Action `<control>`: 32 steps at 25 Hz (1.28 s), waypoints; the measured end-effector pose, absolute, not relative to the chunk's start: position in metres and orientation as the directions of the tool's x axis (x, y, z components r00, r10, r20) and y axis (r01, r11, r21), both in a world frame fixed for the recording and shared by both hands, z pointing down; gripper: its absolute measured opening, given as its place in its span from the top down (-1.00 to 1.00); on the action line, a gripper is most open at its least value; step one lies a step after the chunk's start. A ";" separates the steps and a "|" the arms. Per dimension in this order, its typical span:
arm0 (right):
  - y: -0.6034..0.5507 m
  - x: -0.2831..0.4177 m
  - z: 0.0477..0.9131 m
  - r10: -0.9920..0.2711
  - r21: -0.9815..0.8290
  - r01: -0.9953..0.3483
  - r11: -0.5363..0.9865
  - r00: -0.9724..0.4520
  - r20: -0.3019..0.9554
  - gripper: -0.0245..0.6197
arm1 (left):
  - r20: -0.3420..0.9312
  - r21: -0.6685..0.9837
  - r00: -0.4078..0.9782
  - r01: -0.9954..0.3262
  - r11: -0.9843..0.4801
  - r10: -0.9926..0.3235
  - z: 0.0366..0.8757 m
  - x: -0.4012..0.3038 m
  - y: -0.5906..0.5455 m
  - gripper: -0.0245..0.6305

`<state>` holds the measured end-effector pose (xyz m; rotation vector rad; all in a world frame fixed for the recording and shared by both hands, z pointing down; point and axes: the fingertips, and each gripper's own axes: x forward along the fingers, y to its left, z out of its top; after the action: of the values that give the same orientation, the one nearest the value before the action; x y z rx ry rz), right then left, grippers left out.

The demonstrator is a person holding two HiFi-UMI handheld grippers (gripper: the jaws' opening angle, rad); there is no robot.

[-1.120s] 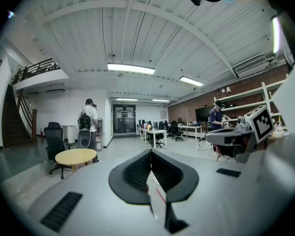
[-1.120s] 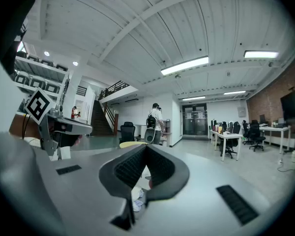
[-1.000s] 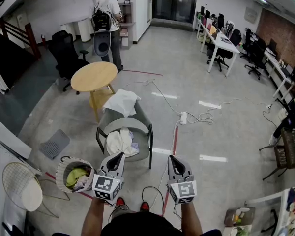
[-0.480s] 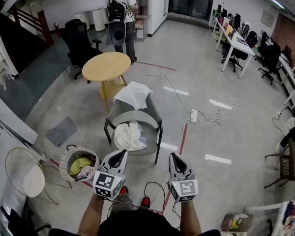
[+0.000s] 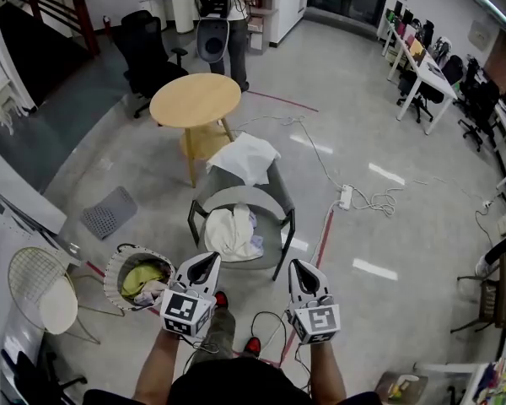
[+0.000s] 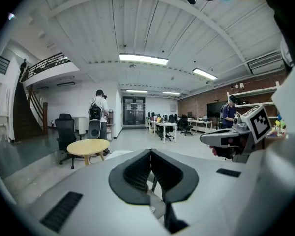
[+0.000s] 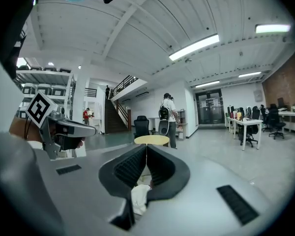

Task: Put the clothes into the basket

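The left gripper (image 5: pixel 207 262) and the right gripper (image 5: pixel 297 268) are both shut with nothing between the jaws. In each gripper view the ribbed pads meet along a thin line. Both are held low in front of the person, side by side and well apart, pointing at the grey chair (image 5: pixel 280 219).

On the chair's seat, just beyond the tips, lies a heap of pale clothes (image 5: pixel 234 230). A white garment (image 5: pixel 245 157) is draped over the chair back. The basket (image 5: pixel 110 270) stands on the floor to the left of the left gripper, near the chair's front leg, and already holds a yellow-green piece (image 5: pixel 139 278).

The likely trouble is a shallow pinch. If the jaws take only a fold, the garment may trail, snag on the chair's dark arm frame, or pull its neighbours onto the floor. A black cable (image 5: pixel 266 323) loops on the floor by the person's feet and could catch a shoe on the turn towards the basket.

The floor is open to the right of the chair. The left is tighter, with the basket, a wire chair (image 5: pixel 34 289) and a wall close by. The round table (image 5: pixel 196 99) stands just behind the chair.
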<state>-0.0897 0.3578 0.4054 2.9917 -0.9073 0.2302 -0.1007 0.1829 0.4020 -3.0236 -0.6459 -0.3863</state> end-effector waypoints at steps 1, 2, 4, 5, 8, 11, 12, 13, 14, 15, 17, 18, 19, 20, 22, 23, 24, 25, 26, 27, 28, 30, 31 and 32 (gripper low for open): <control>0.351 -0.078 0.407 -0.553 -0.039 -0.554 -0.832 0.820 0.151 0.84 | 0.243 0.033 0.884 0.403 -0.914 0.399 0.403 -0.089 0.176 0.90; 0.344 -0.067 0.408 -0.553 -0.039 -0.555 -0.831 0.818 0.159 0.84 | 0.240 0.041 0.886 0.400 -0.916 0.397 0.405 -0.076 0.168 0.90; 0.329 -0.044 0.409 -0.555 -0.036 -0.558 -0.829 0.814 0.173 0.84 | 0.235 0.055 0.888 0.395 -0.917 0.396 0.406 -0.053 0.152 0.90; 0.320 -0.034 0.410 -0.555 -0.036 -0.559 -0.828 0.812 0.181 0.84 | 0.234 0.062 0.887 0.395 -0.917 0.398 0.406 -0.042 0.143 0.90; 0.290 -0.003 0.408 -0.557 -0.027 -0.564 -0.825 0.805 0.203 0.84 | 0.235 0.072 0.885 0.397 -0.915 0.403 0.404 -0.012 0.115 0.90; 0.261 0.022 0.411 -0.556 -0.015 -0.566 -0.824 0.804 0.211 0.84 | 0.234 0.078 0.885 0.396 -0.915 0.403 0.407 0.014 0.086 0.90; 0.253 0.030 0.413 -0.555 -0.017 -0.564 -0.825 0.805 0.211 0.84 | 0.232 0.084 0.886 0.393 -0.916 0.402 0.409 0.022 0.078 0.90; 0.245 0.036 0.414 -0.554 -0.022 -0.562 -0.827 0.805 0.212 0.84 | 0.230 0.091 0.886 0.392 -0.915 0.402 0.410 0.029 0.070 0.90; 0.238 0.042 0.415 -0.552 -0.027 -0.560 -0.828 0.805 0.215 0.84 | 0.229 0.095 0.886 0.393 -0.915 0.405 0.411 0.035 0.064 0.90; 0.232 0.046 0.417 -0.551 -0.032 -0.558 -0.829 0.806 0.219 0.84 | 0.227 0.095 0.884 0.397 -0.913 0.408 0.413 0.040 0.058 0.90; 0.221 0.054 0.421 -0.548 -0.032 -0.557 -0.830 0.804 0.230 0.84 | 0.226 0.091 0.879 0.409 -0.908 0.419 0.416 0.048 0.049 0.90; 0.216 0.058 0.422 -0.549 -0.031 -0.559 -0.829 0.801 0.236 0.84 | 0.225 0.091 0.877 0.414 -0.906 0.424 0.417 0.052 0.046 0.90; 0.212 0.062 0.422 -0.551 -0.030 -0.562 -0.827 0.799 0.242 0.84 | 0.227 0.095 0.876 0.416 -0.904 0.426 0.418 0.056 0.043 0.90; 0.208 0.067 0.421 -0.553 -0.024 -0.565 -0.825 0.796 0.247 0.84 | 0.230 0.100 0.874 0.416 -0.904 0.427 0.420 0.060 0.040 0.90; 0.204 0.075 0.423 -0.553 0.007 -0.575 -0.818 0.791 0.261 0.84 | 0.233 0.112 0.874 0.412 -0.904 0.427 0.423 0.066 0.036 0.90; 0.202 0.080 0.424 -0.553 0.014 -0.577 -0.817 0.790 0.263 0.84 | 0.233 0.118 0.874 0.409 -0.905 0.426 0.425 0.070 0.034 0.90; 0.201 0.084 0.423 -0.553 0.016 -0.577 -0.816 0.790 0.263 0.84 | 0.232 0.123 0.875 0.407 -0.905 0.425 0.426 0.074 0.032 0.90; 0.199 0.089 0.423 -0.554 0.014 -0.577 -0.816 0.790 0.262 0.84 | 0.230 0.128 0.876 0.405 -0.905 0.424 0.427 0.078 0.031 0.90; 0.197 0.093 0.421 -0.556 0.013 -0.578 -0.816 0.790 0.260 0.84 | 0.228 0.132 0.876 0.404 -0.905 0.425 0.426 0.082 0.030 0.90; 0.195 0.098 0.420 -0.559 0.012 -0.581 -0.814 0.788 0.259 0.84 | 0.226 0.135 0.876 0.405 -0.904 0.426 0.425 0.086 0.029 0.90; 0.193 0.103 0.418 -0.563 0.012 -0.585 -0.811 0.786 0.257 0.84 | 0.224 0.137 0.876 0.405 -0.904 0.426 0.425 0.091 0.029 0.90; 0.191 0.115 0.419 -0.570 0.011 -0.591 -0.806 0.781 0.255 0.84 | 0.221 0.141 0.878 0.403 -0.905 0.425 0.426 0.102 0.031 0.90; 0.192 0.122 0.421 -0.571 0.008 -0.593 -0.805 0.780 0.255 0.84 | 0.220 0.142 0.879 0.400 -0.905 0.423 0.429 0.108 0.033 0.90; 0.193 0.130 0.424 -0.573 0.006 -0.593 -0.805 0.779 0.254 0.84 | 0.222 0.144 0.880 0.398 -0.906 0.421 0.432 0.115 0.035 0.90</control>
<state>0.1301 0.1931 0.4239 2.8822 -0.9462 0.3695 0.1147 0.0349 0.4318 -3.1364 -0.6847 -0.4039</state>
